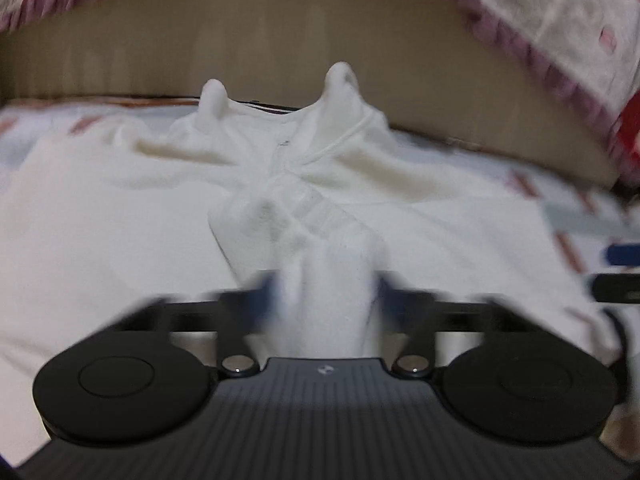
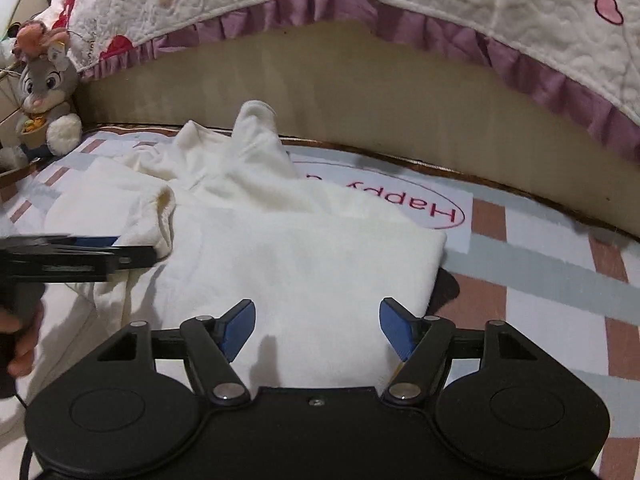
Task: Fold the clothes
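Pinching a sleeve cuff (image 1: 328, 280) of the white garment (image 2: 304, 256) on the bed (image 2: 552, 280), the left hand-held gripper (image 1: 326, 284) sits nearer; the right hand-held gripper (image 2: 318, 326) hovers open over the garment's near edge.

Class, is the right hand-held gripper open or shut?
Open. The right hand-held gripper has its blue pads standing wide apart over the white garment, pressing on nothing.

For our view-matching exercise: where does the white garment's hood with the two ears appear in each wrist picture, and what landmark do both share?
Left wrist view: the hood sits upper centre, ears up against the beige panel.
Right wrist view: the hood is upper centre-left, beyond the folded body.
Shared landmark: the purple-frilled quilt hanging along the top.
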A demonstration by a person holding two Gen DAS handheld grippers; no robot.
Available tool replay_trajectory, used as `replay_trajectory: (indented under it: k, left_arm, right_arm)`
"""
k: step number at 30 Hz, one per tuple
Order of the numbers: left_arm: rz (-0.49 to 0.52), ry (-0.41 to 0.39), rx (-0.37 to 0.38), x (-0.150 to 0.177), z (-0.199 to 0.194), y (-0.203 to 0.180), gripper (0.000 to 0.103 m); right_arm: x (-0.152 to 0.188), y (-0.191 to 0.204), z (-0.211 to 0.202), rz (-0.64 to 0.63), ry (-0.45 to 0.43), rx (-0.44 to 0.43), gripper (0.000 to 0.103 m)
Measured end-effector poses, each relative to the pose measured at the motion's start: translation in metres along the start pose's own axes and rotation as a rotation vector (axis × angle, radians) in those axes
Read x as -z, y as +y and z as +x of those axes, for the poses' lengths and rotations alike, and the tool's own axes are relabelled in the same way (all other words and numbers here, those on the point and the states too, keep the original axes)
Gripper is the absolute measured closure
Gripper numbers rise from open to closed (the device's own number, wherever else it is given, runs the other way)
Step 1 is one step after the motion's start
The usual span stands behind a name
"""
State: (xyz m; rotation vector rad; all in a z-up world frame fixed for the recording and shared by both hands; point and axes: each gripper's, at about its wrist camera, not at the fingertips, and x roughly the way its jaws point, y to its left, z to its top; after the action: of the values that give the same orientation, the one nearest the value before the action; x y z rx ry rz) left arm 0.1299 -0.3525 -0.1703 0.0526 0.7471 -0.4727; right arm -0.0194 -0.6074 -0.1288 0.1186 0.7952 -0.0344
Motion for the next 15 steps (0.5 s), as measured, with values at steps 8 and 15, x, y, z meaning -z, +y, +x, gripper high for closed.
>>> replay_trajectory:
  k: [8, 15]
  left_arm:
    - [-0.043, -0.303, -0.031, -0.029, -0.067, 0.019, 0.084]
    - [-0.199, -0.197, -0.065, -0.007, -0.053, 0.05, 0.084]
  right_arm:
    - [0.004, 0.04, 0.004, -0.179, 0.035, -0.056, 0.029]
    - [0.018, 0.058, 0.027, -0.267, 0.188, 0.065, 0.029]
